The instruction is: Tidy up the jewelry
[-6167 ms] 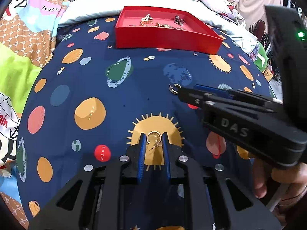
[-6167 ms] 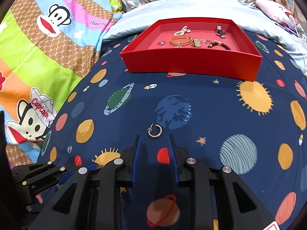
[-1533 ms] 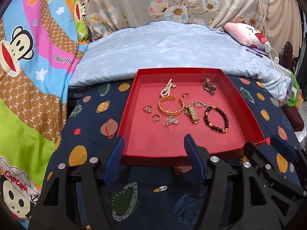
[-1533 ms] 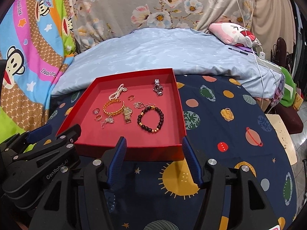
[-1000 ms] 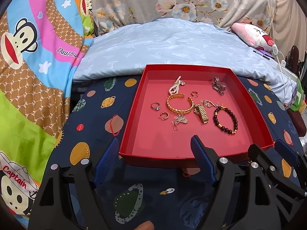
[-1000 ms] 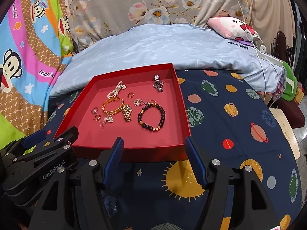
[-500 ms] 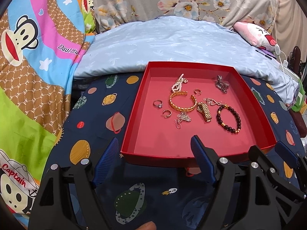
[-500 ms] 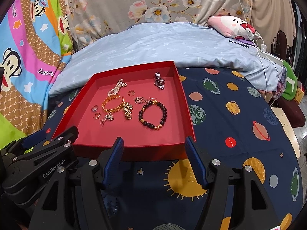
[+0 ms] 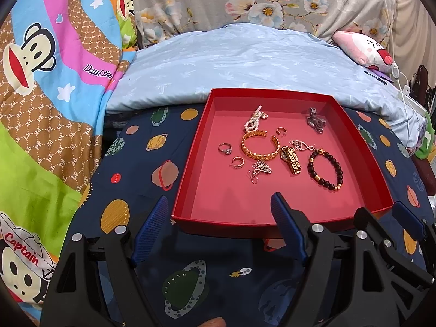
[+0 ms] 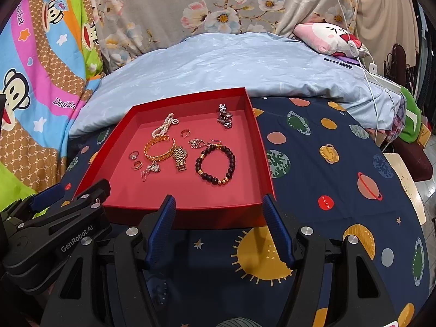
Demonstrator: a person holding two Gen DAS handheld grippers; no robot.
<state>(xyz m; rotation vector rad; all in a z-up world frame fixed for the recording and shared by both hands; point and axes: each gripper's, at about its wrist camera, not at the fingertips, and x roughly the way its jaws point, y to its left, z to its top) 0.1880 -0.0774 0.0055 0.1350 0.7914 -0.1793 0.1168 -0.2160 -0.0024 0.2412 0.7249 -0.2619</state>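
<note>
the left tongs [image 9: 219, 226] are wide apart with nothing between the blue fingers [image 9: 148, 230]. the right tongs [image 10: 218, 227] are wide apart too and hold nothing. both hang just in front of the near edge of the red tray [image 9: 272, 222], not touching it. the tray sits on the space blanket [image 9: 141, 179], by its far edge. inside lie a bead bracelet [image 9: 325, 169], a gold bangle [image 9: 260, 145], a gold watch [image 9: 291, 156], a pearl string [image 9: 253, 121], a ring [image 9: 225, 148] and small hoops. only the right view shows the blanket's right side and the mars dot [image 10: 326, 203]. only the left view shows a fingertip [image 9: 214, 322] at the bottom.
</note>
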